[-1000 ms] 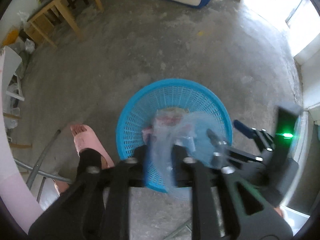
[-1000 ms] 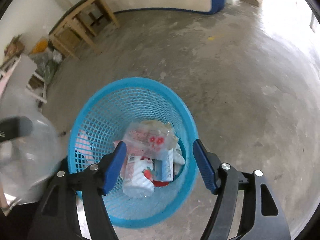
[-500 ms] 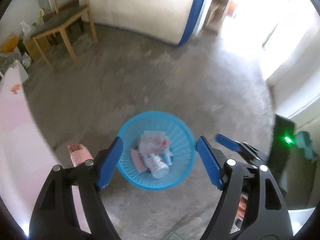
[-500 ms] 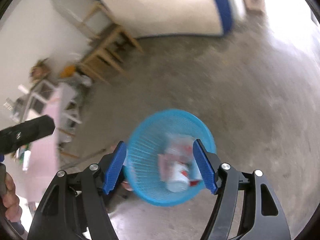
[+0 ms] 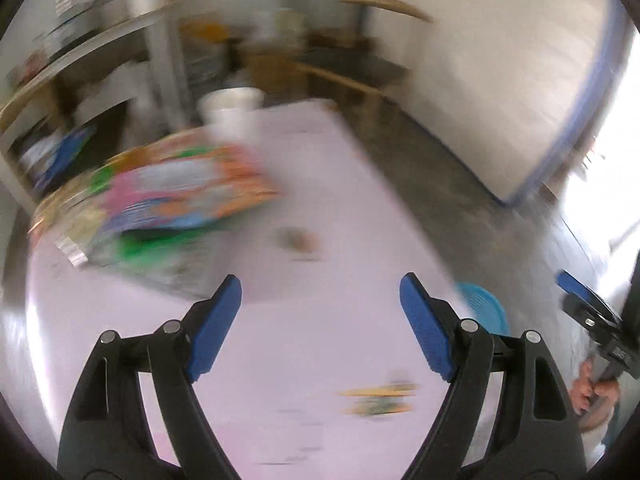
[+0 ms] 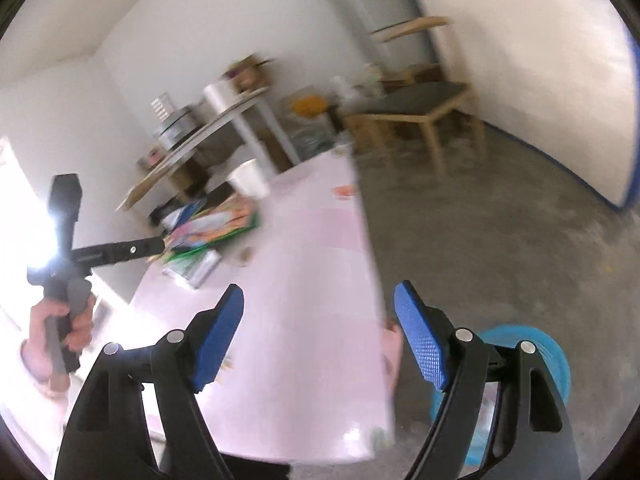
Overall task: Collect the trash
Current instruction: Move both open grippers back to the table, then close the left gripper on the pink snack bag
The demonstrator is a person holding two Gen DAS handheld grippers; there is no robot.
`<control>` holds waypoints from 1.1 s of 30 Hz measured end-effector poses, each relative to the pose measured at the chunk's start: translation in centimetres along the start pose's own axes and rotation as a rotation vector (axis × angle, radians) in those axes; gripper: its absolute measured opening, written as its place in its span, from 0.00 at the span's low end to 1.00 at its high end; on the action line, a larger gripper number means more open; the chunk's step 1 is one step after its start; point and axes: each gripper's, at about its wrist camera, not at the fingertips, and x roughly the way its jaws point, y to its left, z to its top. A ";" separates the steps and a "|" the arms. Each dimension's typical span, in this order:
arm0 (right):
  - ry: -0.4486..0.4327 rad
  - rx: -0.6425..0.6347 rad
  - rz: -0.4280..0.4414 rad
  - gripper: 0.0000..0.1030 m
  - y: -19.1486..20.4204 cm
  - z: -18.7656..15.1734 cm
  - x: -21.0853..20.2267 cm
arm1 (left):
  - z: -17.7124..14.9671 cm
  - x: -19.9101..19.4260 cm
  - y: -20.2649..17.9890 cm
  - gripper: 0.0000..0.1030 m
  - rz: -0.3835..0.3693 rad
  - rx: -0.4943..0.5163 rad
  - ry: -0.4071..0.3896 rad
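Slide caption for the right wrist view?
Empty hand-held gripper, jaws opening, over pink table; blue basket on the floor beside it.

A pale pink worktop (image 6: 312,280) fills the middle of both views. At its far end a loose heap of bright printed packets and booklets (image 5: 176,196) lies blurred, with a white paper cup (image 6: 249,178) standing just behind it. Beyond the worktop a white shelf unit (image 6: 224,120) carries tins and cardboard. A wooden chair with a dark seat (image 6: 420,100) stands near the white wall, on a bare grey concrete floor (image 6: 500,248)
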 end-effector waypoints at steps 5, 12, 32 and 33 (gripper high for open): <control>0.123 -0.018 0.102 0.74 4.9 3.7 6.7 | 2.6 0.1 10.2 0.75 0.021 -0.207 -0.019; 0.276 0.047 0.173 0.74 8.8 8.2 18.6 | 5.4 6.3 20.4 0.76 0.075 -0.302 -0.032; 0.393 0.030 0.143 0.74 11.5 9.0 28.5 | 4.8 5.7 23.2 0.01 0.001 -0.338 -0.133; 0.396 0.041 0.146 0.74 11.5 9.1 28.7 | 4.8 5.1 23.3 0.01 0.000 -0.344 -0.141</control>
